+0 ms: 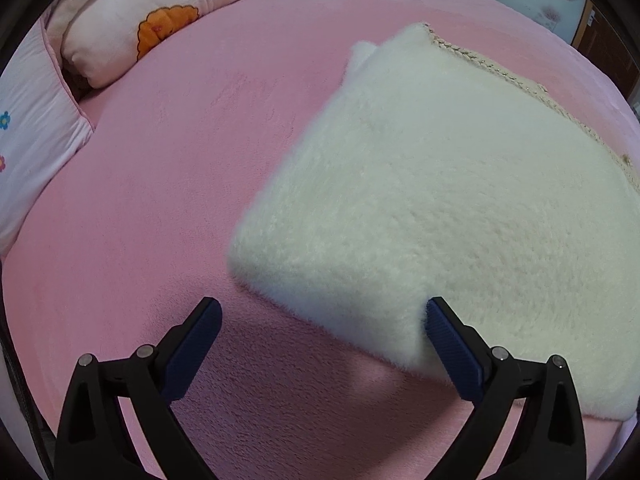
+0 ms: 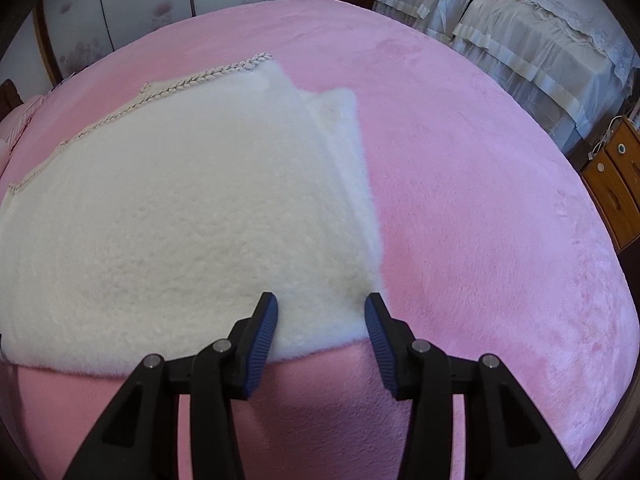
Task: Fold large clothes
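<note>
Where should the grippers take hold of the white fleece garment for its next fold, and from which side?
Probably the two near corners of the white fleece garment, coming in low from the near hem. That edge lies flat and free on the pink bedspread; the left gripper and right gripper are open and already face those corners. The far edge carries braided trim.

White fleece garment (image 1: 420,208) cut off right, near corner blurred, pillow (image 1: 132,28) cropped.

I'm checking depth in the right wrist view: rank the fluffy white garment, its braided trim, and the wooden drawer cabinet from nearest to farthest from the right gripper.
1. Fluffy white garment: its near corner lies between the right gripper's fingertips.
2. Braided trim: far edge, upper left.
3. Wooden drawer cabinet: off the bed, far right.
</note>
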A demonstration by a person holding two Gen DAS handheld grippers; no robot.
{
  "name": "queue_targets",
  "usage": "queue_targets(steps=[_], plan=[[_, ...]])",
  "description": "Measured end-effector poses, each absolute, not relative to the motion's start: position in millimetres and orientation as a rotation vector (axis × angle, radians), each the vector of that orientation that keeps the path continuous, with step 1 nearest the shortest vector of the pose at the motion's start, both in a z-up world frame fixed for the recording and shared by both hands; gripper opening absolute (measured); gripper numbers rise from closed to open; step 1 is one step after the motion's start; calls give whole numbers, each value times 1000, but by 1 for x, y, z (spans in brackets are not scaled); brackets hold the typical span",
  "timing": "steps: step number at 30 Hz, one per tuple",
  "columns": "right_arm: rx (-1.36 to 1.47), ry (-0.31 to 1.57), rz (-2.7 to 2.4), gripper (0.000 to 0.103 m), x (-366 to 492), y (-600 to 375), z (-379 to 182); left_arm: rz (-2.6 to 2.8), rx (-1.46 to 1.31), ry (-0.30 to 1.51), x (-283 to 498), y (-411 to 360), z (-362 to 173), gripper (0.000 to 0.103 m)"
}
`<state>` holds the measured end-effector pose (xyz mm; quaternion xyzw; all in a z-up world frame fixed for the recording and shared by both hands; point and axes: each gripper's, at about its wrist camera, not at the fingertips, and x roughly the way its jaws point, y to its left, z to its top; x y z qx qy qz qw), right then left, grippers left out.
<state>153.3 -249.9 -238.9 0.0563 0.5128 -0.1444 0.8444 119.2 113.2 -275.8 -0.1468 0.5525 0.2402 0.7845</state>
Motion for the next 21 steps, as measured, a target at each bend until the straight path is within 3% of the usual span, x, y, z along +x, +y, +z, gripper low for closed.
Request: queue_targets(steps=[17,21], plan=[[161,1276,-369,46,172,-239,-221,435,-449,1378,135,121,-255,100],[154,1269,-302,46,177,-215,-207,368,-519,1343,131,119,-238,100]])
